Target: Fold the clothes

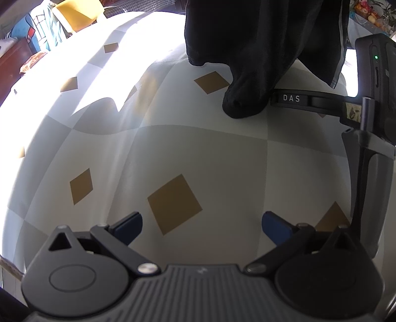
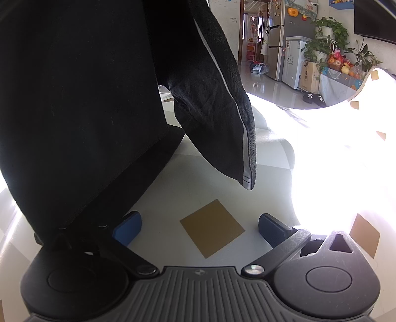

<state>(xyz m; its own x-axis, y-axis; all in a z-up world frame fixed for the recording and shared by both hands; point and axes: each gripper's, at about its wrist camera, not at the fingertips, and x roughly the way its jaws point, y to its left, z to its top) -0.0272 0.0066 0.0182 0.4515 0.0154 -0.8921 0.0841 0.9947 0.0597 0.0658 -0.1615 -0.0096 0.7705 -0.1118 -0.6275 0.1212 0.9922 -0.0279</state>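
A black garment with a pale side stripe hangs over the checked tablecloth; its top runs out of frame and I cannot see what holds it. Its lower lump rests on the cloth against the right gripper's finger marked DAS. My left gripper is open and low over the cloth, well short of the garment. In the right wrist view the garment fills the left half and drapes over the left finger's linkage. A striped hem corner dangles above the table. My right gripper is open with nothing between its blue pads.
Strong sunlight washes out the table's right side. Beyond the far edge stand a yellow cushion and blue clothing. A fridge, potted plants, fruit and slippers are across the room.
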